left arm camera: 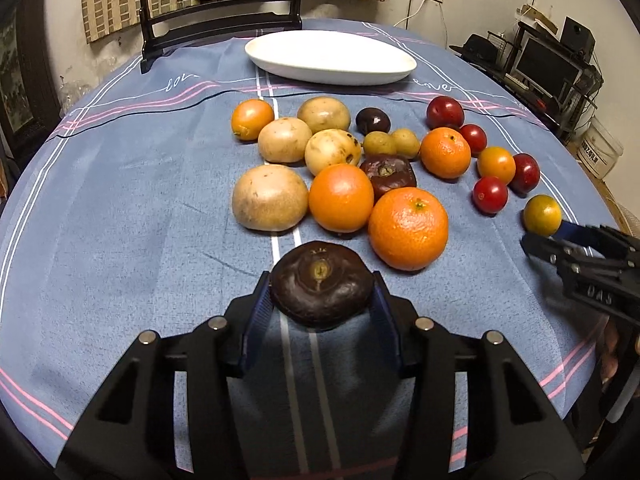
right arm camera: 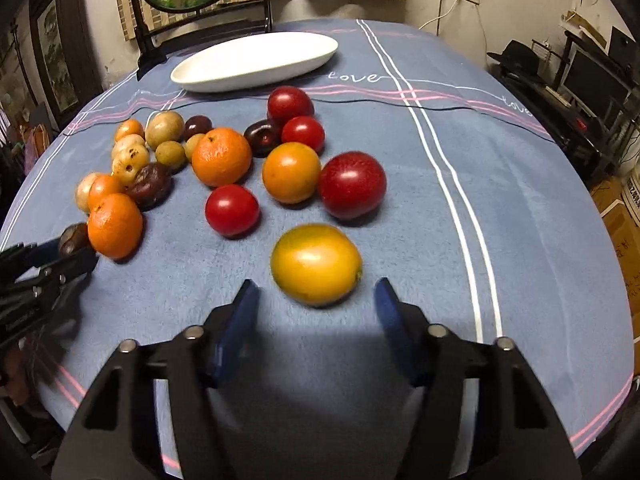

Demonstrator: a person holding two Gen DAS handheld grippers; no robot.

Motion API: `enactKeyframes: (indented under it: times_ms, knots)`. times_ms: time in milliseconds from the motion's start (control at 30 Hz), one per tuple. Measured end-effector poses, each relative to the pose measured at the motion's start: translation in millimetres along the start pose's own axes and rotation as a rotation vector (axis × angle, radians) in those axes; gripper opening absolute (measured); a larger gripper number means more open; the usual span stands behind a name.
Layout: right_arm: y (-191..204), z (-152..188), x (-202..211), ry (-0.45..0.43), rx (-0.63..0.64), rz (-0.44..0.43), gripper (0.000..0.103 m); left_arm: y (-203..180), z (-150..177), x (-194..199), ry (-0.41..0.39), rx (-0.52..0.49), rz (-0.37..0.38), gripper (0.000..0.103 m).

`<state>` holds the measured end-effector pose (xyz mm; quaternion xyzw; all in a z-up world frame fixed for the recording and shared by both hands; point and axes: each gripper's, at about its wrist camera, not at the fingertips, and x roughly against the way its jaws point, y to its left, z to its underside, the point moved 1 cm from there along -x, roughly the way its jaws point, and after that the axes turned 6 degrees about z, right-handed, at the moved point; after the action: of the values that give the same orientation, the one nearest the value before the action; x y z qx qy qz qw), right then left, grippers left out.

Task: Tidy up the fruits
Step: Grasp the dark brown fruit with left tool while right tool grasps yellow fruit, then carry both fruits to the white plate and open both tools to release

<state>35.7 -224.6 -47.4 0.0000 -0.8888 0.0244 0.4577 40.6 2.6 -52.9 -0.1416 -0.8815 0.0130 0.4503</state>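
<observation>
Blue cloth [right arm camera: 440,240] on the table reads "love" in white script by the white dish [right arm camera: 256,60]. Left gripper [left arm camera: 322,280] jaws clamp a dark wrinkled fruit [left arm camera: 322,282] near the heap. Right gripper [right arm camera: 316,296] jaws part-open, clear of the blurred yellow fruit [right arm camera: 316,264] between them. Lettering on the grippers unreadable.

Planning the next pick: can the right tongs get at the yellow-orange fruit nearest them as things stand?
Probably yes: the yellow-orange fruit lies alone on the tablecloth, just ahead of the right tongs, whose pads do not yet touch it.
</observation>
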Motion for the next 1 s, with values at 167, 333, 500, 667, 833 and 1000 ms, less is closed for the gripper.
enactKeyframes:
  times_ms: [167, 333, 500, 667, 833, 1000]
  knots:
    - [-8, -6, -2, -0.004, -0.031, -0.043, 0.042, 1, 1, 0, -0.005, 0.0, 0.002, 0.049]
    - [-9, -4, 8, -0.024, -0.029, -0.073, 0.042, 1, -1, 10, -0.038, -0.012, 0.01, 0.049]
    - [-10, -4, 26, -0.059, -0.01, -0.09, 0.042, 2, -8, 31, -0.095, -0.046, -0.008, 0.049]
    - [-6, -15, 53, -0.13, 0.013, -0.131, 0.042, -2, -29, 55, -0.16, -0.132, -0.031, 0.049]
    - [-5, -57, 79, -0.225, 0.049, -0.17, 0.042, -9, -72, 69, -0.231, -0.237, -0.066, 0.049]
    - [6, -122, 63, -0.256, 0.102, -0.159, 0.042, -11, -133, 54, -0.261, -0.269, -0.065, 0.049]
